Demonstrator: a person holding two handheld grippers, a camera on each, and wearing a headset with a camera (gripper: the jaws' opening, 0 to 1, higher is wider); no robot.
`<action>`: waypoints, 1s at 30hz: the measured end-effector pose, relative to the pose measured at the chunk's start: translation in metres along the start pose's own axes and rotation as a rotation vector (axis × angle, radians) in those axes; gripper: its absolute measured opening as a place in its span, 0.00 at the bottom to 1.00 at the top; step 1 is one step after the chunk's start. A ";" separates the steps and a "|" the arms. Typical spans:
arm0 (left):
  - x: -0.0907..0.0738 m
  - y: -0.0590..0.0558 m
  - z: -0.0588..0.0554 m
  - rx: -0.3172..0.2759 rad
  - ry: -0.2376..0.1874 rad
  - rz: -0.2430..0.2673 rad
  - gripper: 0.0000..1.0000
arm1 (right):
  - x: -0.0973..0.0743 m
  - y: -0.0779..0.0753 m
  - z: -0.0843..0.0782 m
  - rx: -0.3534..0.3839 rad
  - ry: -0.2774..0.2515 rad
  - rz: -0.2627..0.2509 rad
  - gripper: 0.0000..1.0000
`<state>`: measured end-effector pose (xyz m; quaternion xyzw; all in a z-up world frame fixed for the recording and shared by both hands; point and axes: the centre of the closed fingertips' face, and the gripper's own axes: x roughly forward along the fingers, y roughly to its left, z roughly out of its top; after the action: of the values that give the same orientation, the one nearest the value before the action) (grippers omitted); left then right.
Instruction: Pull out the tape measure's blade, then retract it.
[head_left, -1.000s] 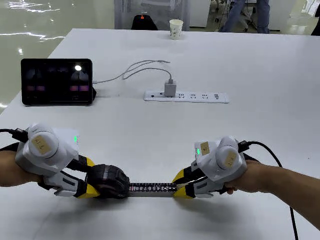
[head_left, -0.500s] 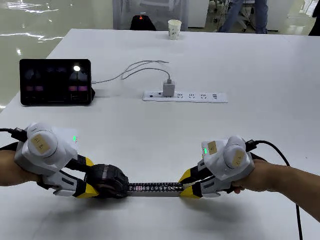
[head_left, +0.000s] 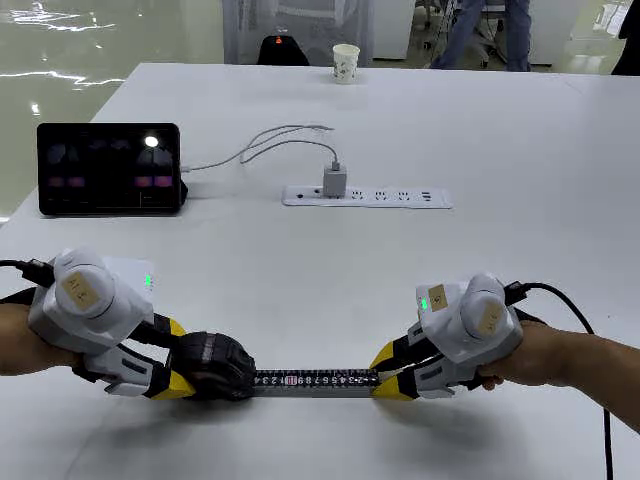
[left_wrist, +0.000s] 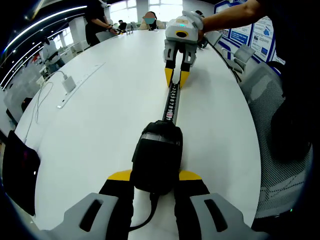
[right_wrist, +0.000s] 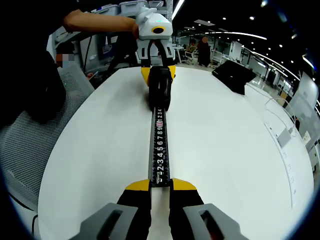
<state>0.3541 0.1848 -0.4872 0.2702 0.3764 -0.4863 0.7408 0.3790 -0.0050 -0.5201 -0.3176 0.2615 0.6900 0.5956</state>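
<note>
- My left claw (head_left: 176, 381) is clamped round the tape measure (head_left: 212, 366), jaws only as wide as its black body. The body sits on the table (head_left: 400, 290), near my edge, on the left.
- My right claw (head_left: 390, 384) is pinched almost fully closed on the end of the blade (head_left: 315, 379). The right gripper view has the yellow tips either side of that end.
- Change over the last second: the right claw has slid further right, away from the body, so more blade is out. The left claw and the body have hardly shifted.
- The blade runs straight between the two claws, numbers up and low over the table. I can't tell if it touches.
- Meaning: the pull-out half is under way and going fine; the retract is not yet begun.
- My guess is the tip grip must hold, or the blade snaps back; the return wants a slow ease toward the body.
- The tablet (head_left: 110, 167), power strip (head_left: 370, 197) and cup (head_left: 345, 62) sit well apart, further back.
</note>
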 end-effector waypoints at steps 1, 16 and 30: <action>0.000 0.000 0.000 0.000 0.000 0.000 0.25 | -0.001 0.000 -0.001 0.000 0.003 0.000 0.09; 0.000 0.000 0.000 0.000 0.001 -0.002 0.25 | -0.017 0.000 -0.019 0.010 0.043 0.003 0.09; 0.000 0.000 0.000 0.002 0.005 -0.004 0.25 | -0.031 0.001 -0.036 0.016 0.083 0.003 0.09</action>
<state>0.3539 0.1851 -0.4876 0.2714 0.3784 -0.4874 0.7387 0.3855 -0.0519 -0.5202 -0.3406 0.2919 0.6750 0.5858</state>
